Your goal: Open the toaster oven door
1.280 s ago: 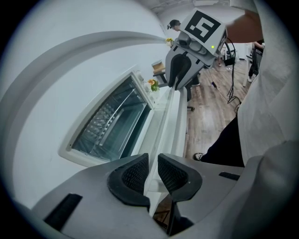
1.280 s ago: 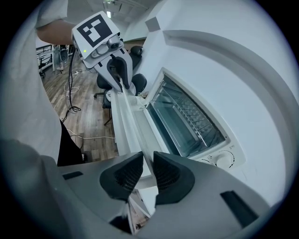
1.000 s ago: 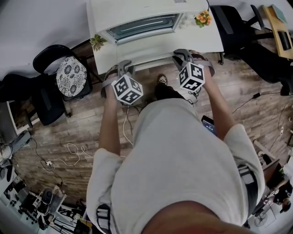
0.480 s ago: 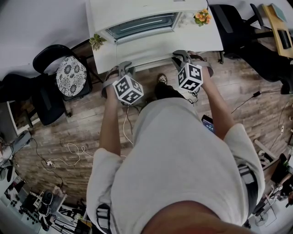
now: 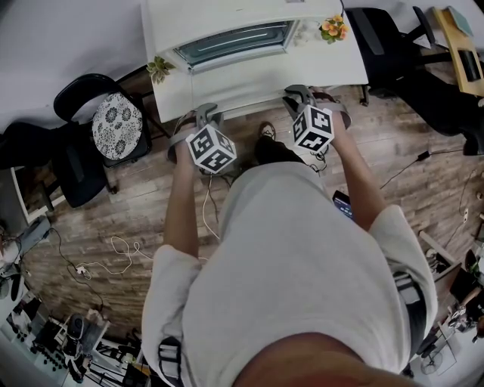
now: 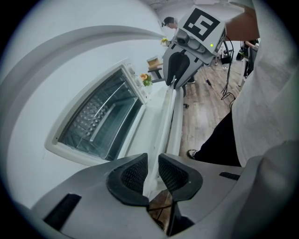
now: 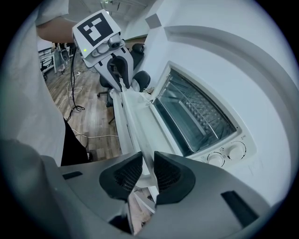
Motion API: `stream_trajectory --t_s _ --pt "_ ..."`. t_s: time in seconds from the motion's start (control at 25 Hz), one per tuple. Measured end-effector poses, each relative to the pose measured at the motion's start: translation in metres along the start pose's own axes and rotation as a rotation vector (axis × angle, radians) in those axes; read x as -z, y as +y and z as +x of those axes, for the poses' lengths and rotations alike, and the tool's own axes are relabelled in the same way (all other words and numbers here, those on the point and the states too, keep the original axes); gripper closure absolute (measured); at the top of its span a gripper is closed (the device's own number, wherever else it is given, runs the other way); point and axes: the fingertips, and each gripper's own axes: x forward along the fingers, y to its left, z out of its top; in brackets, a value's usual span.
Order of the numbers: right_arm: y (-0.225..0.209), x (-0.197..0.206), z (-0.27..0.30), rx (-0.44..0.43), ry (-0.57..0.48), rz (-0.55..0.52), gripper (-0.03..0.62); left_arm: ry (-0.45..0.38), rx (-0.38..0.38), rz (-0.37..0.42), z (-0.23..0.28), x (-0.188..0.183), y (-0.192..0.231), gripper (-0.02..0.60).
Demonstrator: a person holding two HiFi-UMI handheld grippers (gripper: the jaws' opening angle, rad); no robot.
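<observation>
In the head view the white oven (image 5: pixel 227 17) sits at 12 o'clock on a white table (image 5: pixel 344 64). Its door (image 6: pixel 154 116) is fully down, lying about flat toward the person. The cavity (image 5: pixel 234 41) shows a wire rack, and 2 knobs (image 7: pixel 236 149) sit beside it. The left gripper (image 6: pixel 152 170) is clamped on the 9 o'clock end of the handle (image 7: pixel 135 126), a long white bar along the door's free edge. The right gripper (image 7: pixel 148 170) has just been loosening at the 3 o'clock end, with the bar between its pads and touching both.
</observation>
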Motion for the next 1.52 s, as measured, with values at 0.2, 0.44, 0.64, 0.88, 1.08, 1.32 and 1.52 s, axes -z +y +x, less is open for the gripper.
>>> stream_trajectory --t_s 0.2,0.44,0.64,0.88,1.08,1.32,1.52 --pt "0.002 0.001 0.002 -0.012 0.001 0.0 0.516 0.003 0.014 -0.006 0.002 0.002 -0.002 0.502" --pt "0.007 0.004 0.005 -0.027 0.01 -0.005 0.516 0.01 0.03 0.001 0.005 0.003 -0.007 0.5" --pt "0.013 0.008 0.008 -0.039 0.023 -0.011 0.514 0.021 0.051 0.009 0.008 0.006 -0.013 0.5" --pt "0.015 0.009 0.008 -0.042 0.027 -0.011 0.514 0.02 0.059 0.008 0.009 0.006 -0.015 0.499" --pt "0.018 0.011 0.011 -0.046 0.034 -0.016 0.513 0.022 0.064 0.006 0.011 0.008 -0.018 0.497" --pt "0.022 0.012 0.013 -0.055 0.041 -0.018 0.513 0.023 0.076 0.004 0.014 0.01 -0.021 0.494" --pt "0.024 0.014 0.015 -0.056 0.045 -0.021 0.511 0.026 0.081 0.005 0.015 0.011 -0.024 0.492"
